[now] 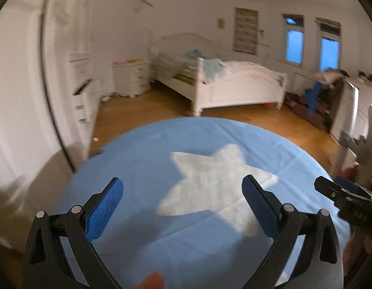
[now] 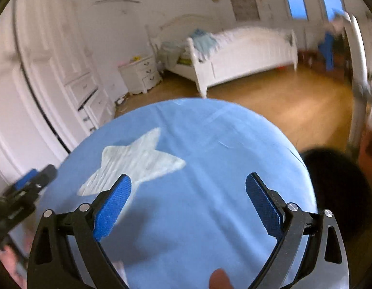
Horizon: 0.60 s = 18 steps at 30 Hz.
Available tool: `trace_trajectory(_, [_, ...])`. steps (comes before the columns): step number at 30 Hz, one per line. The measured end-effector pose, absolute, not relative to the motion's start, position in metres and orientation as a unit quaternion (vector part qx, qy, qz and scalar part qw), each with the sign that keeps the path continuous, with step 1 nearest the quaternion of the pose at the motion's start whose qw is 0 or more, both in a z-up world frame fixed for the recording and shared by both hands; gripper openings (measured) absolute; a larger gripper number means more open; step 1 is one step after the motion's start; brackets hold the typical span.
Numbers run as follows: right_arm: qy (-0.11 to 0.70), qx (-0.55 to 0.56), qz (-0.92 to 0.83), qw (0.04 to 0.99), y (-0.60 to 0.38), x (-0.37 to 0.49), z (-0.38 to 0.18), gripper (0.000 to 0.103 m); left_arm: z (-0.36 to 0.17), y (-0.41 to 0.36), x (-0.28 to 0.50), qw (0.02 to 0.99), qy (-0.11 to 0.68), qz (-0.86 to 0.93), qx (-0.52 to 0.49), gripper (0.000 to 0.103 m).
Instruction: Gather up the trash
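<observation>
Here both tongs, the left gripper [image 1: 182, 203] and the right gripper [image 2: 188, 201], gape wide and empty over a blue star-patterned cloth [image 1: 210, 240]; no trash is recognisable, though a blurred dark mass [image 2: 335, 187] at right may be a bin.

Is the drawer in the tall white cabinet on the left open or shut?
Open. One drawer of the tall white cabinet juts out from the flush fronts, with a dark gap showing above it.

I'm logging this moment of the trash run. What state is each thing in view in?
left gripper: open, nothing between the pads.
right gripper: open, nothing held.
rug: flat on the floor, white star up.
bed: unmade, clothes on it.
wardrobe drawer: ajar.
nightstand: drawers shut, clutter on top.
</observation>
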State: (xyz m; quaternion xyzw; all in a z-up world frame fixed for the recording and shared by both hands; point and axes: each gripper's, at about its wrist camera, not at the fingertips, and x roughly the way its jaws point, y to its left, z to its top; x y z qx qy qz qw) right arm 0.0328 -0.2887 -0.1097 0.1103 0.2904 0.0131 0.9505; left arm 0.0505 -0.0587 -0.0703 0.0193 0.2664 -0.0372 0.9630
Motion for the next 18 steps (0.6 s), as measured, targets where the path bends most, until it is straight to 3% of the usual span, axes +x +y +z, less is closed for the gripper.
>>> trace_trajectory(8, [0.184,0.044,-0.029,0.981,-0.255,0.019,-0.096,0.098,-0.062,-0.022,0.035,0.975,0.221,0.011,-0.015,0.098])
trace_trajectory(18, [0.144,0.024,-0.025,0.989,-0.243,-0.003,-0.095,0.098,-0.065,-0.012,0.029,0.978,0.205,0.015,-0.034,0.098])
